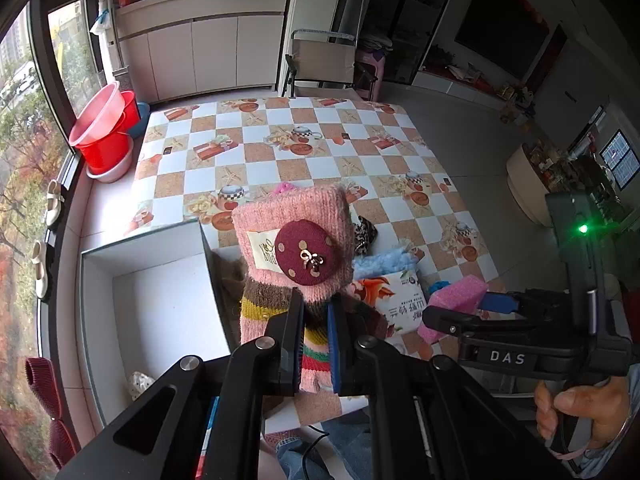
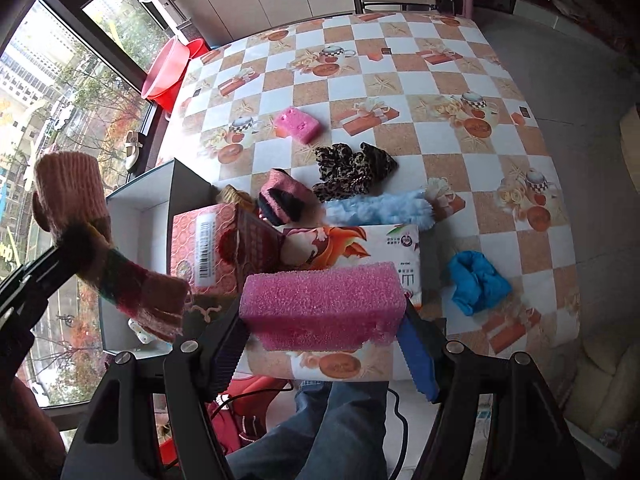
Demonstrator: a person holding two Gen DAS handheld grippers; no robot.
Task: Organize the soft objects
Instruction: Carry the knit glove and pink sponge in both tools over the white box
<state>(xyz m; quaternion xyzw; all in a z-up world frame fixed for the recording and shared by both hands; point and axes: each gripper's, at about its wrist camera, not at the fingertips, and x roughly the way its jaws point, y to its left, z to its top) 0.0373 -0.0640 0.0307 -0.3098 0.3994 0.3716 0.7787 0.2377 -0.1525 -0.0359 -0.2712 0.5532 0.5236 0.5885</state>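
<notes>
Checkered surface (image 2: 400, 80) beside a big window; red basins (image 1: 106, 136) on the sill past its far left corner. White box (image 1: 160, 300) at the near left edge. Left hand-held gripper (image 1: 314, 312) pinched tight on a pink striped sock (image 1: 296, 248), held up in the air over the near left edge, just right of the box. Near edge, centre: red tissue box (image 2: 204, 240), tissue pack (image 2: 360, 244), second pink sock (image 2: 280, 196) behind them. Right hand-held gripper (image 2: 324, 320) part-spread, pads pressing both ends of a pink sponge (image 2: 324, 300), lifted above the near edge. Another pink sponge (image 2: 298, 124) lies mid-surface. Leopard cloth (image 2: 352, 168), pale blue fluffy piece (image 2: 380, 208) right of centre. Blue cloth (image 2: 476, 284) near the right near corner.
</notes>
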